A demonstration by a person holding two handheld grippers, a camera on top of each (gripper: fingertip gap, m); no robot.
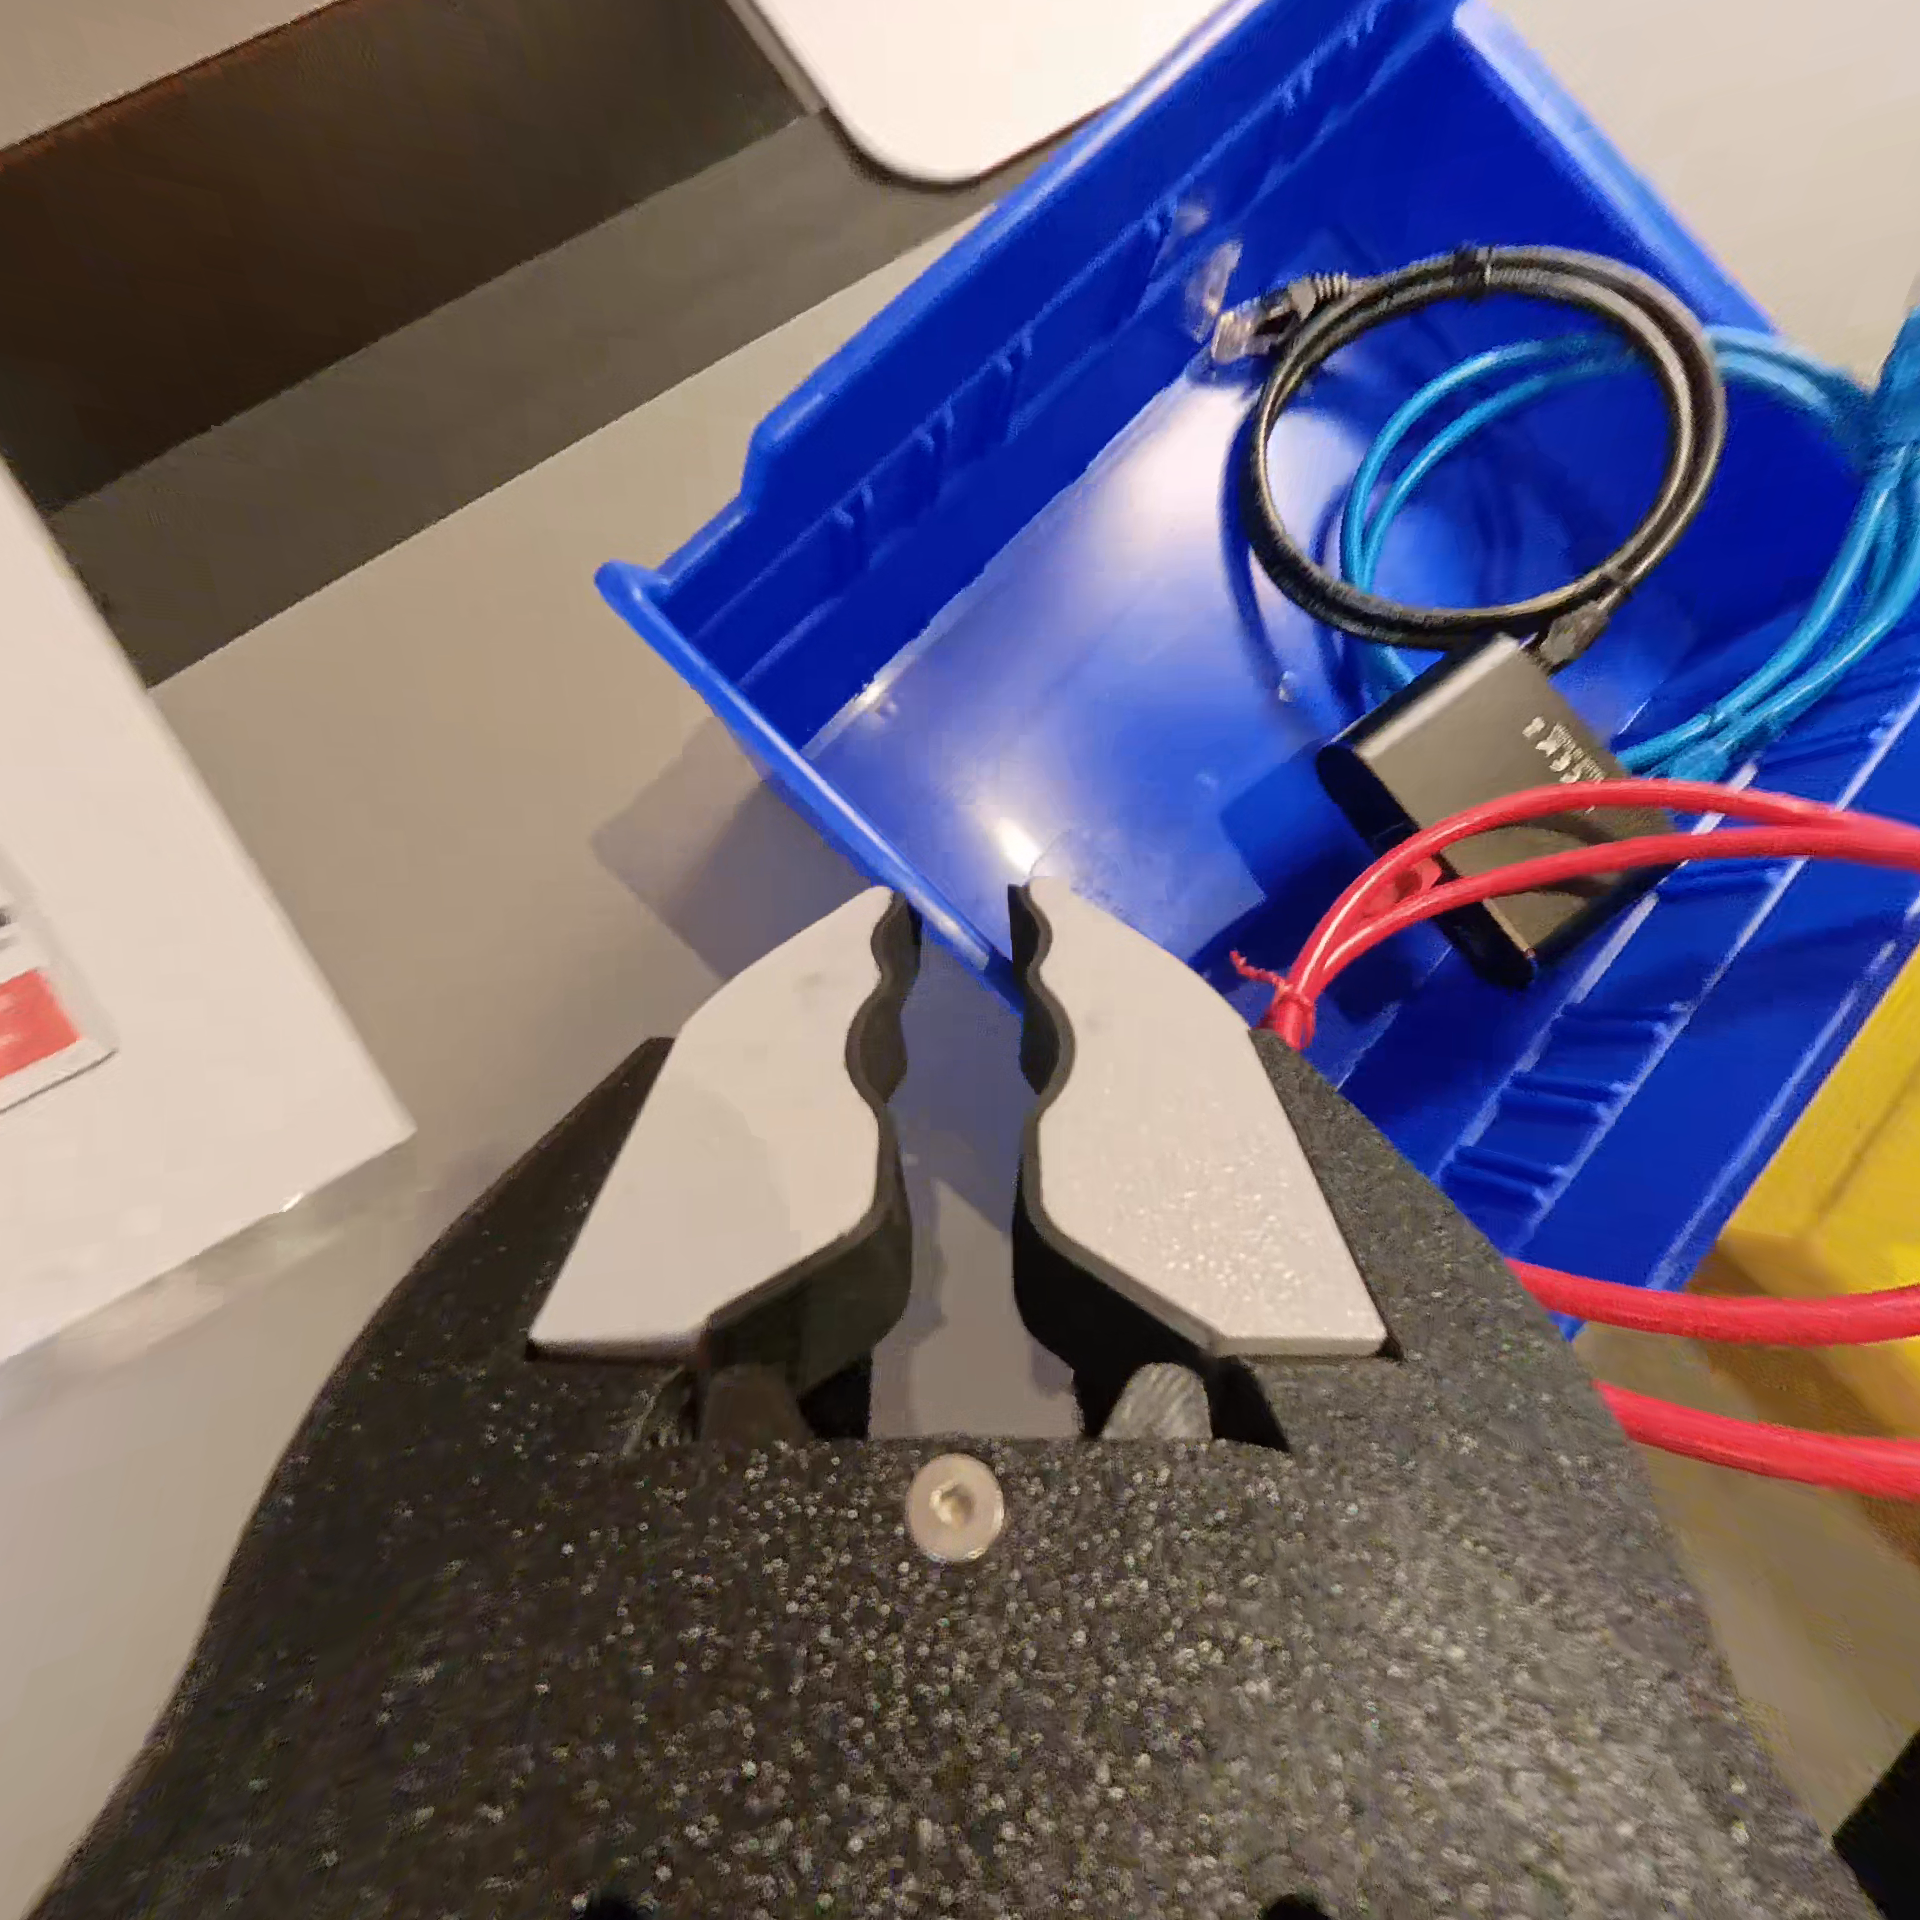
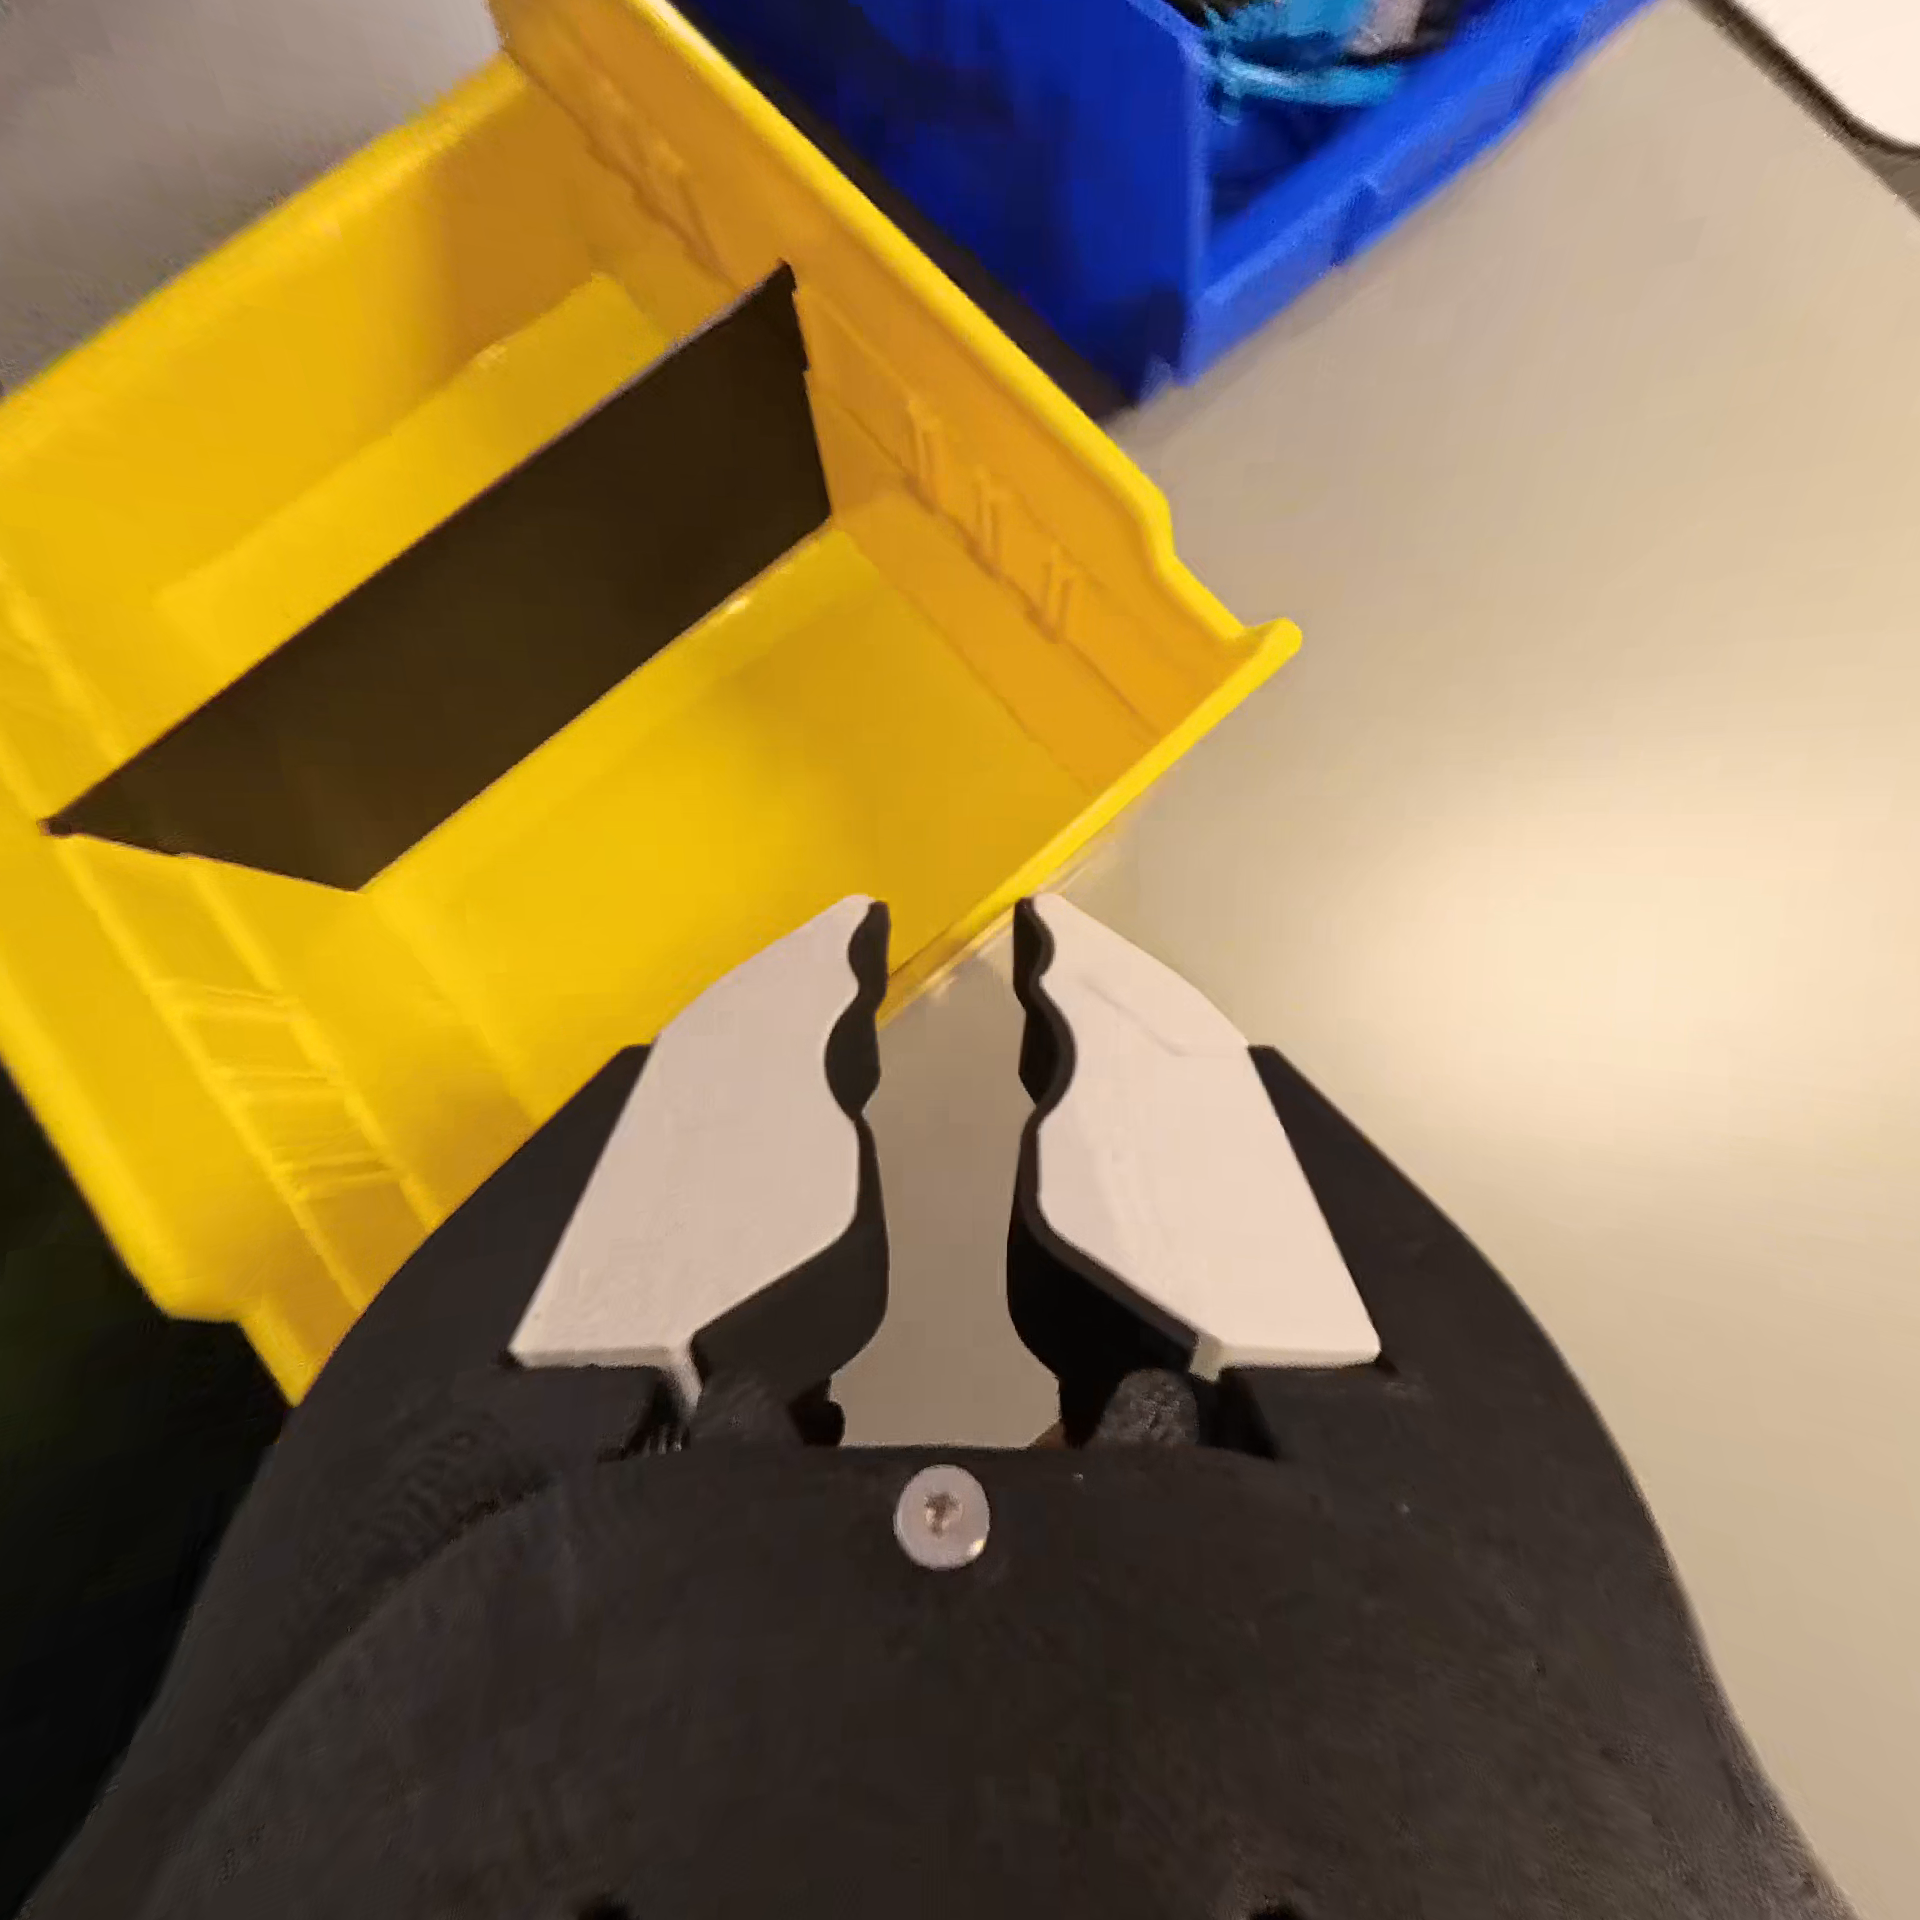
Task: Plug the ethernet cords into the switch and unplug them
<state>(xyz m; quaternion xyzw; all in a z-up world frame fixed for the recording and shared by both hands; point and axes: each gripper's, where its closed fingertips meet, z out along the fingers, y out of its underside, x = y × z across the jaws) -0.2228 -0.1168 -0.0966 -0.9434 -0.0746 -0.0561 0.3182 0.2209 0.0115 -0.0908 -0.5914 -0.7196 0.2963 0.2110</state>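
Note:
In the left wrist view a blue bin (image 1: 790,644) holds a grey metal switch (image 1: 1475,800), a coiled black ethernet cord (image 1: 1683,353) and a light blue cord (image 1: 1455,468). A red cord (image 1: 1621,810), tied in a bundle, loops over the switch and the bin's near wall. My left gripper (image 1: 961,904) is open by a small gap and empty, at the bin's front lip. In the right wrist view my right gripper (image 2: 951,920) is open by a small gap and empty, at the front corner of a yellow bin (image 2: 1039,436).
The yellow bin holds a black divider (image 2: 468,644); it also shows in the left wrist view (image 1: 1829,1174), right of the blue bin. The blue bin also shows in the right wrist view (image 2: 1039,156), behind the yellow one. A white box (image 1: 156,935) lies left. The grey table (image 2: 1558,727) carries both bins. My right fingertips sit around 45 cm from my left ones.

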